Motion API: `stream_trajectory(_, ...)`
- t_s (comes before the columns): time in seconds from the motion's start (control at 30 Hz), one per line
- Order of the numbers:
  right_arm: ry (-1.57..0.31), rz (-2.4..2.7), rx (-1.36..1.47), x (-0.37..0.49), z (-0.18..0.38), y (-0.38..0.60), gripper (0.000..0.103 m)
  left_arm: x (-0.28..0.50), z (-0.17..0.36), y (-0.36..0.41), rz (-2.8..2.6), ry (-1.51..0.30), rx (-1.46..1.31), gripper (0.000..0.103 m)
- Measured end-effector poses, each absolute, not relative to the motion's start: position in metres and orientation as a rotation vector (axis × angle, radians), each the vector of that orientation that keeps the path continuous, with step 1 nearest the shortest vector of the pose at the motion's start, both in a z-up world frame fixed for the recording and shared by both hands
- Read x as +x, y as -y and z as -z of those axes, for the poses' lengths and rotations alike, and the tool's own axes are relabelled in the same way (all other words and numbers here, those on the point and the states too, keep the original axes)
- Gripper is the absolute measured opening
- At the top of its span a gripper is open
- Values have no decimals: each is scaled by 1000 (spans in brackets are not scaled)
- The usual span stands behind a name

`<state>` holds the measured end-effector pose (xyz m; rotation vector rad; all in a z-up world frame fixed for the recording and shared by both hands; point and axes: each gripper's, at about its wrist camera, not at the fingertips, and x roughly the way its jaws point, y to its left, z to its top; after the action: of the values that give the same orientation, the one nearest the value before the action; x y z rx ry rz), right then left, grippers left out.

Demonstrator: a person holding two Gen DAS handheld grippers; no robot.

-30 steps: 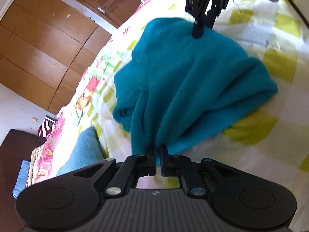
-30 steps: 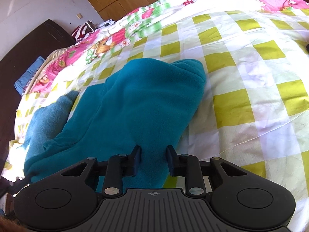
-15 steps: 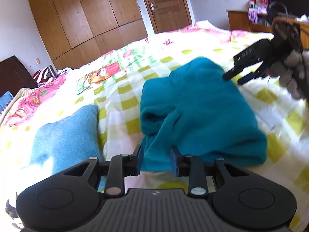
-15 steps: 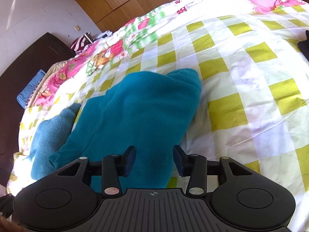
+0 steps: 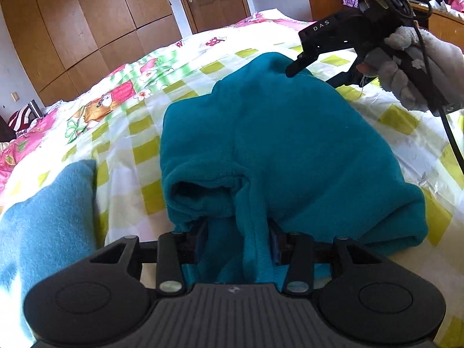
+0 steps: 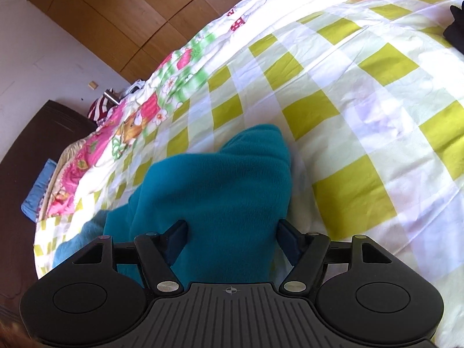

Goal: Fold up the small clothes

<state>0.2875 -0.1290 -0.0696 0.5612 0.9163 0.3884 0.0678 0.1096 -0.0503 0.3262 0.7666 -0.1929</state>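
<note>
Teal fleece garment point(image 5: 284, 145) lies bunched mid-frame on the checked bedspread point(image 5: 139, 133). Left gripper point(image 5: 236, 240) is spread wide, a fold of fleece standing between its fingers, nothing clamped. Right gripper point(image 6: 232, 236) gapes wide too, fleece lying between its fingers, ungrasped; from the left wrist view it hangs at upper right over the garment's far end. A lighter blue cloth point(image 5: 43, 217) sits lower left

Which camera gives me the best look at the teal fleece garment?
The left wrist view: the teal fleece garment lies nearly whole on the bed, sleeve opening visible. The right wrist view shows only one end of it, bunched between the open tongs.
</note>
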Motion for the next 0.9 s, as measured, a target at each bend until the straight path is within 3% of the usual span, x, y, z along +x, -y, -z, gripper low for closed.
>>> stream_trajectory(0.17, -917, -365, 583, 316, 73, 132, 71, 77, 48, -124, 191, -787, 195, 58)
stream_trajectory(0.2, -930, -358, 576, 321, 74, 129, 59, 78, 43, -131, 178, -776, 144, 58)
stream_trajectory(0.23, -937, -343, 559, 325, 74, 126, 37, 81, 39, -137, 159, -766, 101, 58)
stream_trajectory(0.33, -950, -310, 510, 344, 64, 125, 27, 92, 42, -153, 84, -780, -22, 57)
stream_trajectory(0.47, -909, -221, 361, 371, 59, 120, 26, 106, 59, -155, 75, -848, -90, 57)
stream_trajectory(0.63, -881, -239, 226, 374, 48, 108, 32, 97, 37, -168, 65, -796, -134, 58)
stream_trajectory(0.77, -717, -264, 134, 314, 11, 117, 37, 97, 17, -163, 96, -732, -75, 58)
stream_trajectory(0.9, -727, -455, 46, 230, 5, 123, 38, 118, 11, -159, 120, -708, -62, 59)
